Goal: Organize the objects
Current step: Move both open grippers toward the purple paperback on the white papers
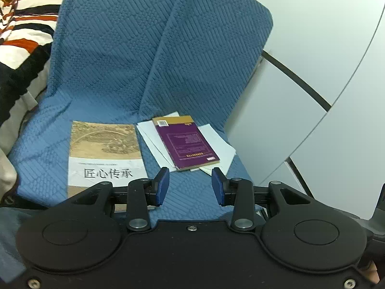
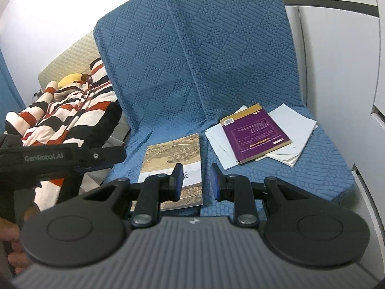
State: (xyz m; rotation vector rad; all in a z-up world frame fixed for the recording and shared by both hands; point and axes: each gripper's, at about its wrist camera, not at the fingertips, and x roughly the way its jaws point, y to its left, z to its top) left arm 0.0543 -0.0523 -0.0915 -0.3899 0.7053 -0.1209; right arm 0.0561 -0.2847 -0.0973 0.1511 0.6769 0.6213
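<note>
both tongs, left gripper (image 1: 190,186) and right gripper (image 2: 195,181), hang released and empty short of the purple book (image 1: 186,142), likely next to be grasped.

Both wrist views aimed forward and down, from close above, at a blue-covered sofa seat (image 1: 101,84). Shared: landscape book (image 1: 104,149) (image 2: 175,149), purple book (image 1: 186,142) (image 2: 255,136) on loose papers (image 1: 216,144) (image 2: 291,122). Right view further right, catching the left hand-held gripper (image 2: 96,166).

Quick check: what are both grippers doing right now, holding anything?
Left gripper: jaws open, nothing between them.
Right gripper: jaws open, nothing between them.
</note>
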